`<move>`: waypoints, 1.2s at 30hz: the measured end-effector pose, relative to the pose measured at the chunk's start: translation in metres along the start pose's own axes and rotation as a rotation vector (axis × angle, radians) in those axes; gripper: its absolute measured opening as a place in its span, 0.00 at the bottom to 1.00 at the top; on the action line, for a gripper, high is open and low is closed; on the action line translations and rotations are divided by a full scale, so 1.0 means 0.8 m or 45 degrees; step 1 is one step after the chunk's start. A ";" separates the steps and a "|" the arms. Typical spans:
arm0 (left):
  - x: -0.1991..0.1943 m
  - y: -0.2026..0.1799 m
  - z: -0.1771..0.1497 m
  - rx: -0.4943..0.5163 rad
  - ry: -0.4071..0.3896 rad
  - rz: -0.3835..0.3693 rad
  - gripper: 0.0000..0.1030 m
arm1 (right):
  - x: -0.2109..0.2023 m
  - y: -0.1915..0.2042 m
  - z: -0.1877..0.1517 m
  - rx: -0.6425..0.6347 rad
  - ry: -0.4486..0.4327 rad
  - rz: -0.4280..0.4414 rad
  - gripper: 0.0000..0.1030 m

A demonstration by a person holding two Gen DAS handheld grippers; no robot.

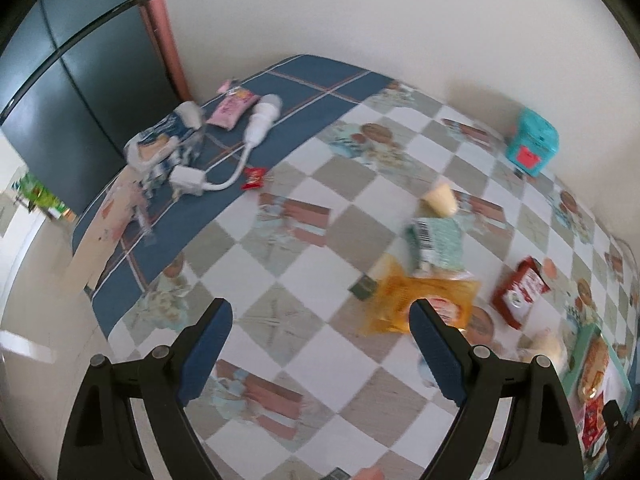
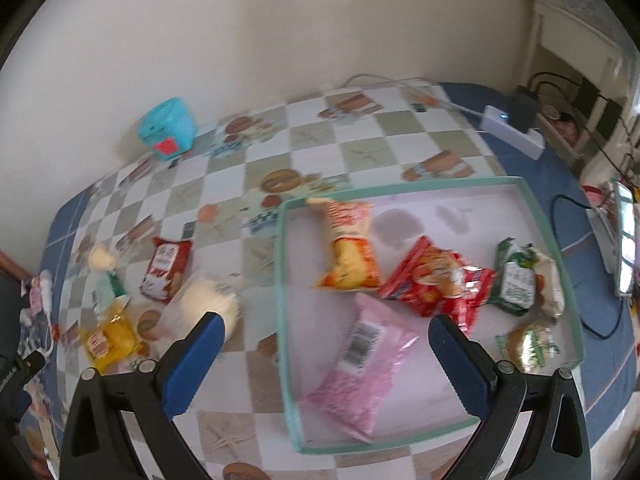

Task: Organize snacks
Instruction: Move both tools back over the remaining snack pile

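Note:
My right gripper (image 2: 325, 322) is open and holds nothing. It hangs over the left rim of a teal-edged tray (image 2: 404, 187). In the tray lie a pink packet (image 2: 360, 368), an orange chips packet (image 2: 348, 256), a red packet (image 2: 432, 280) and a green packet (image 2: 516, 280). Left of the tray, loose on the checked tablecloth, are a clear bag of cream snacks (image 2: 208, 300), a red packet (image 2: 166, 270) and a yellow packet (image 2: 110, 340). My left gripper (image 1: 320, 308) is open and empty above the cloth, with the yellow packet (image 1: 420, 300) just beyond its right finger.
A teal box (image 1: 532, 146) stands by the wall. At the table's far left end lie a pink packet (image 1: 232, 108), a white charger with its cable (image 1: 262, 120) and a small red candy (image 1: 254, 178). A white power strip (image 2: 512, 130) sits beyond the tray.

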State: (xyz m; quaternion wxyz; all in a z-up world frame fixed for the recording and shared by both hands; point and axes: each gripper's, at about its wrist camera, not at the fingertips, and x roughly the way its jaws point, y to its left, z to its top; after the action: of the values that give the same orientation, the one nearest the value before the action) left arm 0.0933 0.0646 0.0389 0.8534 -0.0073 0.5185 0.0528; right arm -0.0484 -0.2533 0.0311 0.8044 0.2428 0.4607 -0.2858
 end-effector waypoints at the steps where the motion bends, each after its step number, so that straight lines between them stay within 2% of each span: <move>1: 0.002 0.007 0.001 -0.017 0.004 0.004 0.88 | 0.001 0.006 -0.002 -0.010 0.002 0.011 1.00; 6: 0.012 0.034 0.007 -0.096 0.023 0.004 0.88 | 0.007 0.031 -0.006 -0.057 0.011 0.072 1.00; 10: 0.023 0.039 0.010 -0.106 0.049 -0.022 0.88 | 0.013 0.050 -0.007 -0.079 0.026 0.114 1.00; 19: 0.044 0.016 0.016 -0.067 0.113 -0.108 0.88 | 0.033 0.080 0.000 -0.106 0.045 0.157 1.00; 26: 0.070 -0.015 0.018 -0.101 0.204 -0.190 0.88 | 0.060 0.097 0.003 -0.126 0.087 0.153 1.00; 36: 0.123 -0.032 0.006 -0.300 0.366 -0.282 0.88 | 0.089 0.111 0.011 -0.119 0.119 0.164 1.00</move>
State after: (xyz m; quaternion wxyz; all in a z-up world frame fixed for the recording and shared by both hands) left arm 0.1450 0.0478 -0.0468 0.7646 -0.1715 0.6210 0.0173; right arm 0.0466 -0.2122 -0.0164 0.8092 0.2473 0.4940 -0.2002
